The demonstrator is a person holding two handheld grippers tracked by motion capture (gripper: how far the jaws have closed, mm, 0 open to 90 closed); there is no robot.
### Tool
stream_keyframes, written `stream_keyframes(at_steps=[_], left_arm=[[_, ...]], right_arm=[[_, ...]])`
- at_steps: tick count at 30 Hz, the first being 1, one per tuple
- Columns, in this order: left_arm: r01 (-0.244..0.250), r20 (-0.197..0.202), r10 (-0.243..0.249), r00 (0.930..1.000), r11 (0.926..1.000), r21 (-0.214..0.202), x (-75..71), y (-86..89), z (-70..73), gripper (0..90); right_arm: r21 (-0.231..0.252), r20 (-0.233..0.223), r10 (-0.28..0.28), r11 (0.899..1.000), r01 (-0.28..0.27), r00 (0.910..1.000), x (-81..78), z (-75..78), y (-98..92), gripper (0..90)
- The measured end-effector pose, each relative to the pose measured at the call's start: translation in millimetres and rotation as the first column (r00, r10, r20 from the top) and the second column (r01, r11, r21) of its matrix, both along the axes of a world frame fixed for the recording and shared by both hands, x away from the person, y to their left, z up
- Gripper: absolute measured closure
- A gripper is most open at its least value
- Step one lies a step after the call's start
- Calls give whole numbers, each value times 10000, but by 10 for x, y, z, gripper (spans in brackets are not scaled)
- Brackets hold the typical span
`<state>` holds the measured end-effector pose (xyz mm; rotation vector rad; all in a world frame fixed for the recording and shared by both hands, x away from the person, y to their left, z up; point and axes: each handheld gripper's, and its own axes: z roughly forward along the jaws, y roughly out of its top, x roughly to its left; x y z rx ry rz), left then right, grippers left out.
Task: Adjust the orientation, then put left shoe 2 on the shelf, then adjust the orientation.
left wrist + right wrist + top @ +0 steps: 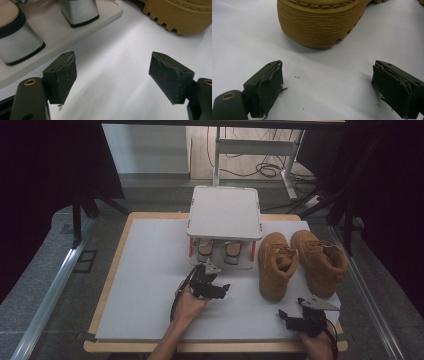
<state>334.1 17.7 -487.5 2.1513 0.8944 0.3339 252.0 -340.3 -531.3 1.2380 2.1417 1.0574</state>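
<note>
boots: two tan suede-looking ankle boots stand side by side on the white mat; the left boot [274,265] and right boot [320,262] have chunky ribbed rubber soles with deep lugs and pale stitching along the welt

shoe rack: small white two-level stand [225,212] with a flat square top and red posts, well ahead of the left gripper's fingers

heeled shoes: a pair with silvery leather-grain block heels [80,11] edged in black, sitting on the rack's lower shelf, up and to the left of the left gripper's fingers

mat: smooth white sheet [150,290] over a wooden table, a few tiny crumbs on it between the right gripper's fingers

left gripper: [220,290] held low over the mat, pointing toward the gap between the rack and the left boot; hand wrapped round the back, cable looping behind. Black fingers [61,77] with scuffed, peeling rubber pads, spread wide, nothing but bare mat between them

right gripper: [284,316] near the front edge of the table, lying about level, aimed at the rounded end of a boot sole [319,25] just ahead of its fingers, not touching. Fingers [268,87] stand wide apart too, pads frayed at the edges, holding nothing

forearm: the left forearm [167,342] comes in from the bottom edge, angled up to the gripper
</note>
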Motion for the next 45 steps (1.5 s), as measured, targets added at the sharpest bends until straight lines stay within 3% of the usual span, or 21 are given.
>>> stream_keyframes(at_steps=[14, 32, 41, 45], left_arm=[[4, -245, 0, 9997, 9999, 170, -207, 293, -59, 167], [-649, -398, 670, 9970, 9965, 520, -478, 837, -184, 145], [-1451, -481, 1495, 9876, 9859, 835, -559, 1123, -314, 144], [-1443, -393, 1467, 9884, 9878, 587, -576, 1181, -356, 146]], right_arm=[[-84, -145, 30, 10000, -31, 9999, 16, 17, 4, 105], [-237, -496, 51, 9997, -63, 9988, -2, 63, 28, 110], [491, -618, 183, 9987, -153, 9979, -29, 91, 55, 86], [834, -858, 457, 9958, -385, 9953, -32, 92, 108, 46]])
